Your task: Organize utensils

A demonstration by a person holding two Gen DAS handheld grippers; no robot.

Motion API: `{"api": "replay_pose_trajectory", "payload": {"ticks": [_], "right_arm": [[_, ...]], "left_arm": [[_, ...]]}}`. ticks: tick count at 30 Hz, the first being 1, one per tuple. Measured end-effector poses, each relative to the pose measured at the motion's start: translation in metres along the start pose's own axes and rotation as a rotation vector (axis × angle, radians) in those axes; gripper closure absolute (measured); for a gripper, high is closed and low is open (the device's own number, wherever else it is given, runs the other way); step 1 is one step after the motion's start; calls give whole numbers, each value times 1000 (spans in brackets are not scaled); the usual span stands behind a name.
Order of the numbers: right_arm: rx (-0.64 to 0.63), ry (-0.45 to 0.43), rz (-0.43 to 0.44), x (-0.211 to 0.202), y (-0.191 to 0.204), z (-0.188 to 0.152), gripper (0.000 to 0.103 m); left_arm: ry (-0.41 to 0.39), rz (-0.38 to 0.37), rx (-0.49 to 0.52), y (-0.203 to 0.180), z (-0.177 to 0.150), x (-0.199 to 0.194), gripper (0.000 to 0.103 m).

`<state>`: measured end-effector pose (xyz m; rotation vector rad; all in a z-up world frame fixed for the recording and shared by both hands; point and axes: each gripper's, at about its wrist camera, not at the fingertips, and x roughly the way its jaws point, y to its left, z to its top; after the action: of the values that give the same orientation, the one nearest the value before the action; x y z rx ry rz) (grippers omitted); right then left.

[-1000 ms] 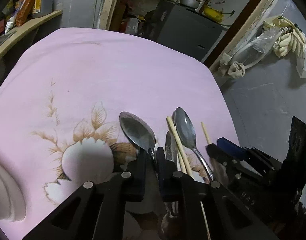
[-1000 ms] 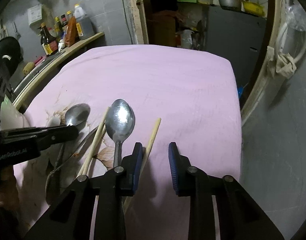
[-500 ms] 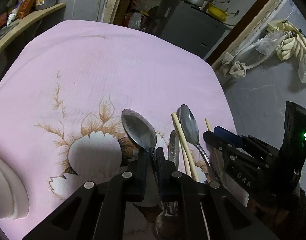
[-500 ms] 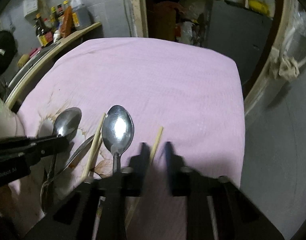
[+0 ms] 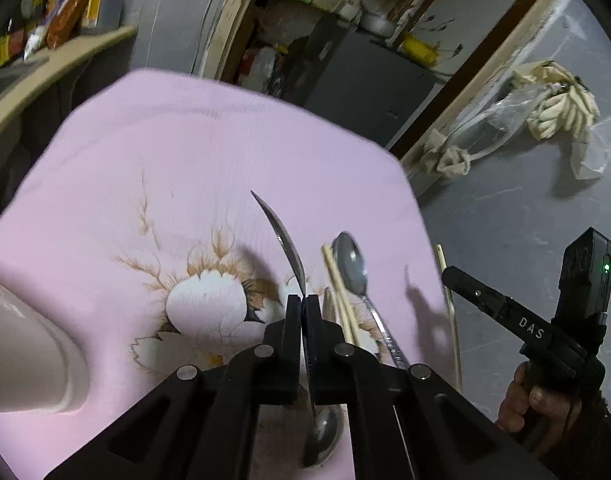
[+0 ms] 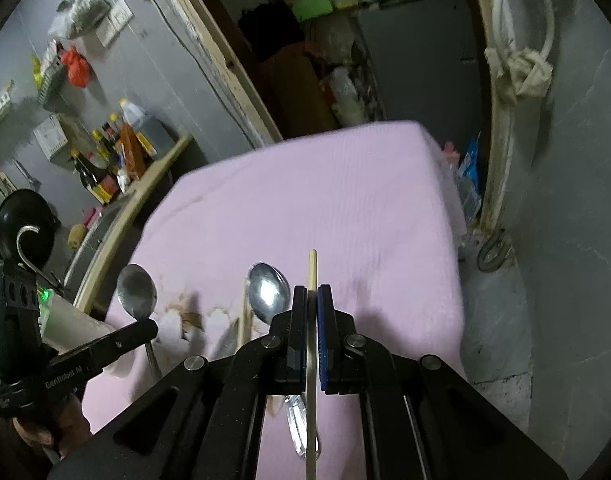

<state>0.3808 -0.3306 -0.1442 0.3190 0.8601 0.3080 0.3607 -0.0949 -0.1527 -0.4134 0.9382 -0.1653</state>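
Utensils are being picked up two at a time from the pink cloth point(image 5: 209, 152) that covers the surface. The left tool point(image 5: 304, 300) is clenched on the neck of a spoon point(image 5: 286, 245), whose bowl stands edge-on ahead of the fingertips and clear of the cloth. The right tool point(image 6: 312, 300) is clamped on a chopstick point(image 6: 312, 270), which runs straight out past its tips and back under its body.

Just right of the left tool, a second spoon point(image 5: 351, 264) and a second chopstick point(image 5: 337, 284) lie side by side on the cloth, with another utensil point(image 5: 327, 302), too hidden to name, between them and the tool. A pale cup-like container point(image 5: 29, 352) sits at the left tool's left, close to its body.

The step in hand looks like the lift after the grasp. The next move probably calls for carrying both pieces to that container, tilting each so its end drops in cleanly, and only then releasing. The thin chopstick may pivot in the pads if swung quickly.
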Motion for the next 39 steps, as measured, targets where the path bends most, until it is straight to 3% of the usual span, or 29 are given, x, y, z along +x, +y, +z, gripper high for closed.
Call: {"api": "replay_pose_trajectory", "payload": {"ticks": [11, 20, 29, 39], "right_arm": [[39, -241, 62, -82, 25, -4, 99], [3, -401, 141, -117, 104, 6, 99], [-77, -483, 251, -118, 199, 18, 99], [-89, -559, 374, -95, 285, 25, 99]], "left_arm": [[-147, -34, 132, -20, 4, -70, 100], [-240, -105, 177, -14, 20, -138, 100], [-343, -107, 191, 31, 47, -208, 100], [-486, -13, 149, 102, 77, -270, 100]]}}
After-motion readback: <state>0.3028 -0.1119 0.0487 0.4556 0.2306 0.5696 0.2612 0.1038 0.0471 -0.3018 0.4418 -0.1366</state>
